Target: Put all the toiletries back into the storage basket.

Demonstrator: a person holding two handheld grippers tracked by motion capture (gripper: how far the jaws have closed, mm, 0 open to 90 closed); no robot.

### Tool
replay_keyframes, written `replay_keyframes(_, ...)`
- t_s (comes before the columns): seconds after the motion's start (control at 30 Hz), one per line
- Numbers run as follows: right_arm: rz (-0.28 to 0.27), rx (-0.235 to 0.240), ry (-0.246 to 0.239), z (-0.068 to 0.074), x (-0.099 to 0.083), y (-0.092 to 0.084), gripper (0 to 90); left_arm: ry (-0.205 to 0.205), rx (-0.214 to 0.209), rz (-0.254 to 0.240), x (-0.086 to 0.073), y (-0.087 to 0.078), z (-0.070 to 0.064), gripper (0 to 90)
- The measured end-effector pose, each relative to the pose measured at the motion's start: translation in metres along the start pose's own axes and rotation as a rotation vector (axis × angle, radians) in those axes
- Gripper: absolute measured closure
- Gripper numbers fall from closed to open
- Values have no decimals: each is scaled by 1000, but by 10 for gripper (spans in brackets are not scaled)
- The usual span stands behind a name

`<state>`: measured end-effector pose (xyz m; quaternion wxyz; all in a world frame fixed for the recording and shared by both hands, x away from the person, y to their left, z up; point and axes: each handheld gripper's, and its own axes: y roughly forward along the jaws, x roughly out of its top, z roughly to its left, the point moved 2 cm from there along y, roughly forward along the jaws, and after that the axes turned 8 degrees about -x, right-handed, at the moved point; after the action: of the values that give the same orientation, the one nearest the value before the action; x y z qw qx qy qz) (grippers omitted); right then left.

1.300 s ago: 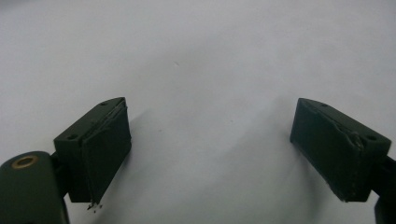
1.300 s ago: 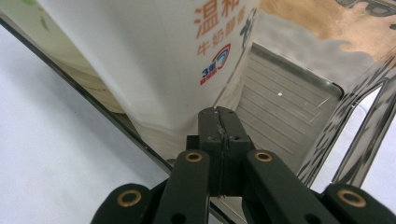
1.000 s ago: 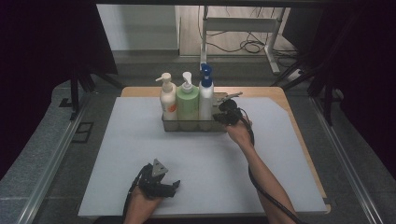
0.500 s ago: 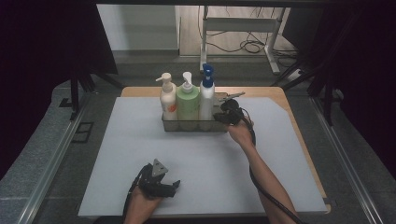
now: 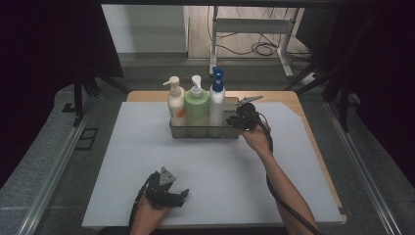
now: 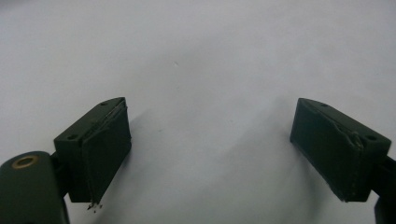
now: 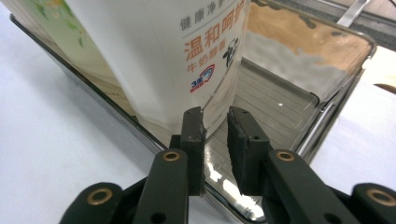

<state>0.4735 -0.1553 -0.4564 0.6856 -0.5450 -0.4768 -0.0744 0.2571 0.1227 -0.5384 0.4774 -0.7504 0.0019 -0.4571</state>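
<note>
My right gripper (image 7: 215,135) pinches the clear tray's (image 7: 299,144) near wall, white bottle (image 7: 163,46) just beyond; left gripper (image 6: 210,149) spread wide over bare mat (image 6: 205,56).

Black jaws with brass-coloured rivets are being shown on the right gripper (image 7: 215,140); a grey three-cornered plate is being carried atop the left gripper (image 5: 182,195), forearms bare.

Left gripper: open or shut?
Open. The left gripper has its jaws spread wide over the bare white mat, nothing between them.
</note>
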Motion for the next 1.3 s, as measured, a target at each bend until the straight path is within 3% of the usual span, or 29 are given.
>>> replay_keyframes(0.17, -14, -4, -13, 0, 1, -9, 686, -4, 0, -5, 0, 0, 0, 117)
replay_keyframes(0.67, -27, 19, -52, 5, -5, -27, 357, -3, 1, -6, 0, 0, 0, 117)
replay_keyframes(1.3, -44, 14, -139, 16, -16, -51, 134, -4, 0, -8, 0, 0, 0, 117)
